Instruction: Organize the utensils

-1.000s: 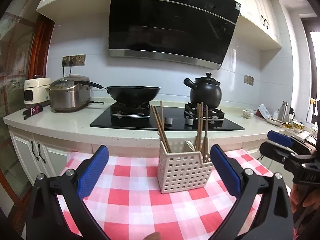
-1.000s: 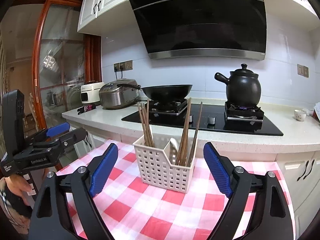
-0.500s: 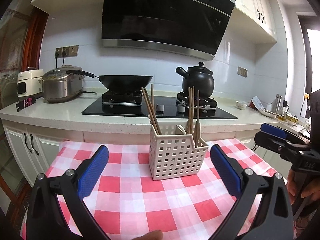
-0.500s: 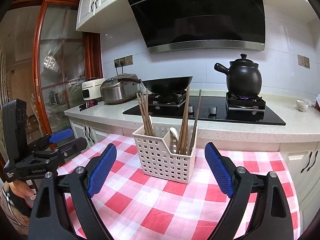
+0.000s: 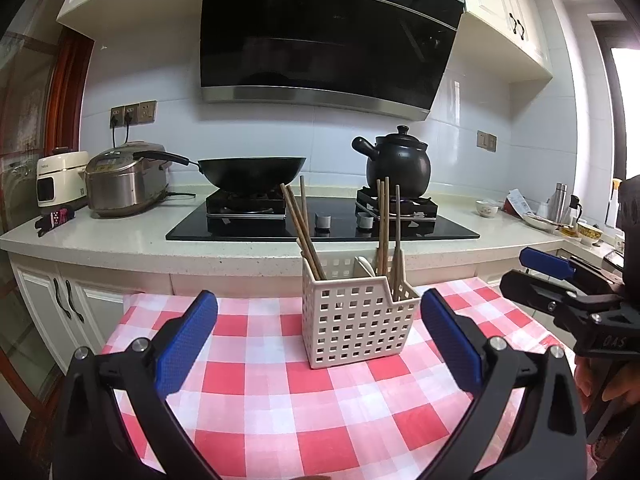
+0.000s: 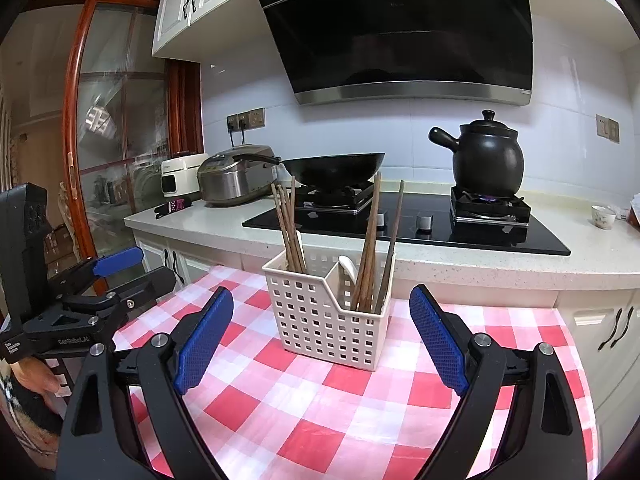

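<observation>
The white perforated plastic utensil basket [image 5: 357,320] is standing upright on the red-and-white checked tablecloth [image 5: 304,408], near the far edge by the pale stone counter [image 5: 100,240]. Brown wooden chopsticks [image 5: 298,224] are leaning in its left compartment, a second bunch [image 6: 370,248] is standing in the right one, and a white spoon [image 6: 347,270] is resting between them. No loose utensils are showing on the cloth, so sorting is judged essentially complete. The left gripper [image 5: 318,346] and right gripper [image 6: 322,338] are both hanging spread wide and empty, near the basket, touching nothing.
</observation>
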`<state>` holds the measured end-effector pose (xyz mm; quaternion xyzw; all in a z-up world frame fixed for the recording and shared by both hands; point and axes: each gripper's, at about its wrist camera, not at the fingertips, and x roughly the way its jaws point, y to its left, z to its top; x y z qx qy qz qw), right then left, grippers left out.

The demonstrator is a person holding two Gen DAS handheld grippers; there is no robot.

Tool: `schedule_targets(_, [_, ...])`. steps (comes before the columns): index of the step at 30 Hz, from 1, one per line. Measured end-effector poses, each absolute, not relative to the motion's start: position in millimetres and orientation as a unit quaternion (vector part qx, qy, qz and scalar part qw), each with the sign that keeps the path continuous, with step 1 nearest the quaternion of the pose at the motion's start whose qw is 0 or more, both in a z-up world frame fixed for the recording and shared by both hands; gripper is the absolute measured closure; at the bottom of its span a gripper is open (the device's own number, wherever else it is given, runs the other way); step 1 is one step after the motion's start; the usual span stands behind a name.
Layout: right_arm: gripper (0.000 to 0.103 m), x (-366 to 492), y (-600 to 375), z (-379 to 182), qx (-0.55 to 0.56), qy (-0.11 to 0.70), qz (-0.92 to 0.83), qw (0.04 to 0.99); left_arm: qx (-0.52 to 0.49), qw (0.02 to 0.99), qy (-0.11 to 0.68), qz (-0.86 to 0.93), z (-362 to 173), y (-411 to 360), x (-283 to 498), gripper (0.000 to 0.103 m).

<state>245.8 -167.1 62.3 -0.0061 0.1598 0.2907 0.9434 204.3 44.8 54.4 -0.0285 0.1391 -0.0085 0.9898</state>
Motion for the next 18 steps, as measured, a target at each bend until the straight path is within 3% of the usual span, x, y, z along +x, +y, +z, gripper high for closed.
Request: schedule_targets(18, [0.018,245.4,-168.6,60.2,-0.007,0.162,0.283,0.945,-0.028,0.99,0.14,-0.005,52.7,42.8,202.4,0.005])
